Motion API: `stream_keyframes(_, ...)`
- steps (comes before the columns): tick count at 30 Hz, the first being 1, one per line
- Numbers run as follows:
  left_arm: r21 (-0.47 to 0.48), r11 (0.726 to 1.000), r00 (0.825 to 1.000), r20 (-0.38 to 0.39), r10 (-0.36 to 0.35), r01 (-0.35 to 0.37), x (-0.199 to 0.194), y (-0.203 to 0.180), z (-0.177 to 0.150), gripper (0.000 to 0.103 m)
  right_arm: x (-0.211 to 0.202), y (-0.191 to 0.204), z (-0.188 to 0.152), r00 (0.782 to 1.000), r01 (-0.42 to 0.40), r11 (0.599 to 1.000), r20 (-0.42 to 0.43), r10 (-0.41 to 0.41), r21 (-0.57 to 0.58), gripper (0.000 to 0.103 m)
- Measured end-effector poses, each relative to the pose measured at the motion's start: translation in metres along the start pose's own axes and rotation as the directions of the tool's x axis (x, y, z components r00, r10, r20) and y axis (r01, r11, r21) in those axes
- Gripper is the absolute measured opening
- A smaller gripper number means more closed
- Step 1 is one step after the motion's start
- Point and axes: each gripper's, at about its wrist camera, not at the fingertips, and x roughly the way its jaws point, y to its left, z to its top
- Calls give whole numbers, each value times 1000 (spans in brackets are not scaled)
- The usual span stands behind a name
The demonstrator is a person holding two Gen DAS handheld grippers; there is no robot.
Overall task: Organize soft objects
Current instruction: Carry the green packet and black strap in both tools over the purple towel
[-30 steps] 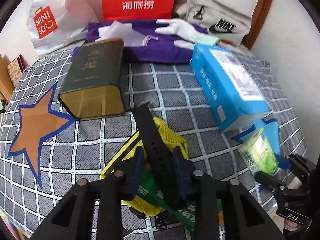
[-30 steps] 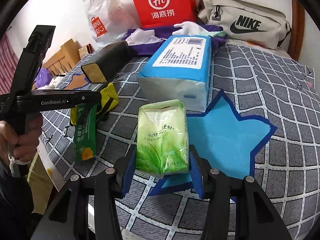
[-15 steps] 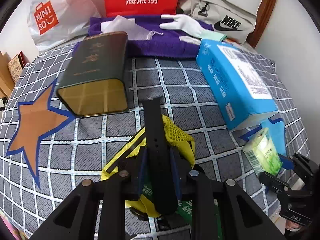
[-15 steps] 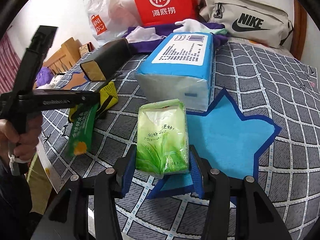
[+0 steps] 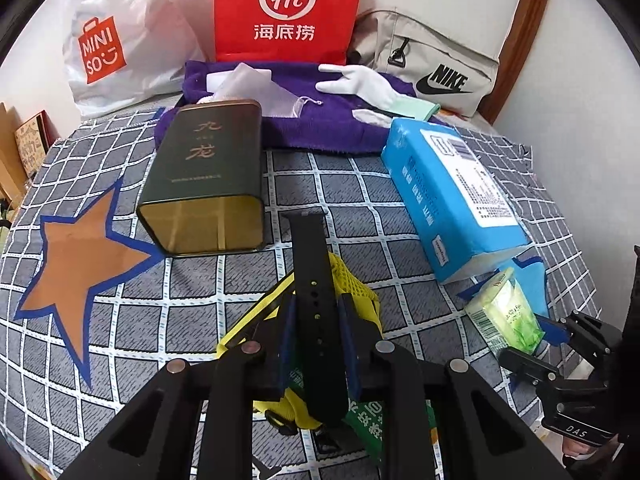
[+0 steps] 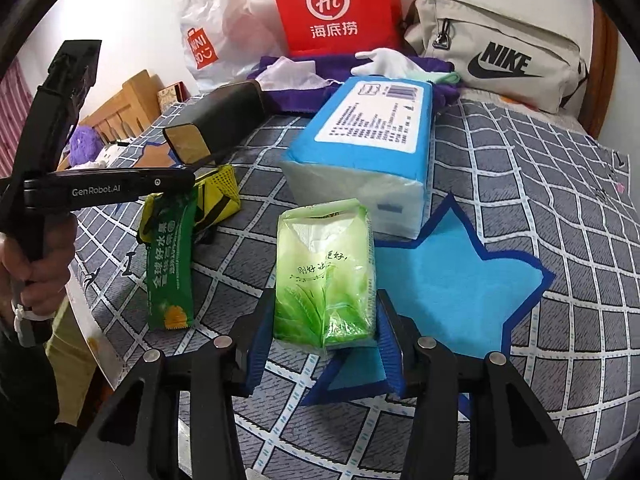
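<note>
My left gripper (image 5: 316, 312) is shut on a black watch strap (image 5: 310, 248), blue pads pressing its two edges; the strap sticks out forward over a yellow mesh pouch (image 5: 358, 280). A green snack packet (image 5: 376, 420) lies under the fingers. My right gripper (image 6: 325, 300) is shut on a green tissue pack (image 6: 324, 264), held over the near point of the blue star (image 6: 452, 280). The left wrist view shows that same pack (image 5: 504, 312) at the right edge. A big blue tissue pack (image 6: 372, 128) lies just behind it on the checked cloth.
A dark green tin (image 5: 208, 176) lies on its side beside an orange star (image 5: 80, 256). At the back are a purple towel (image 5: 320, 128) with a white glove (image 5: 360, 84), a red paper bag (image 5: 288, 8), a white Miniso bag (image 5: 104, 52) and a beige Nike bag (image 5: 440, 68).
The left pads have drawn in onto the black strap, which now points straight ahead instead of leaning left. The right gripper and its green pack have stayed put.
</note>
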Motion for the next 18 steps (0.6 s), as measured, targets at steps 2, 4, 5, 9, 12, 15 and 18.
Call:
stream_keyframes(2, -3, 1000, 1000, 8, -6, 6, -5, 1, 0, 20, -4, 3, 2, 1000, 2, 1000, 6, -2, -9, 47)
stream_keyframes(4, -4, 1000, 1000, 19, -9, 9, -10, 2, 1, 20, -8, 5, 4, 1000, 0, 1000, 13, 1, -19, 47)
stream_keyframes(5, -6, 1000, 1000, 24, -9, 10, -12, 3, 1, 20, -10, 7, 6, 1000, -3, 1000, 17, 3, -25, 47)
stream_keyframes(9, -14, 1000, 999, 40, -15, 16, -20, 6, 6, 19, -18, 9, 13, 999, -18, 999, 35, 19, -26, 47)
stream_keyframes(12, -16, 1000, 998, 52, -19, 20, -25, 8, 10, 18, -24, 10, 18, 999, -12, 999, 46, 13, -30, 47)
stream_keyframes(15, -19, 1000, 998, 56, -16, 17, -26, 11, 13, 18, -28, 10, 23, 998, -13, 999, 54, 14, -31, 47)
stream_keyframes(18, -27, 999, 998, 58, -22, 24, -27, 14, 15, 18, -31, 10, 28, 998, -9, 999, 62, 11, -32, 47)
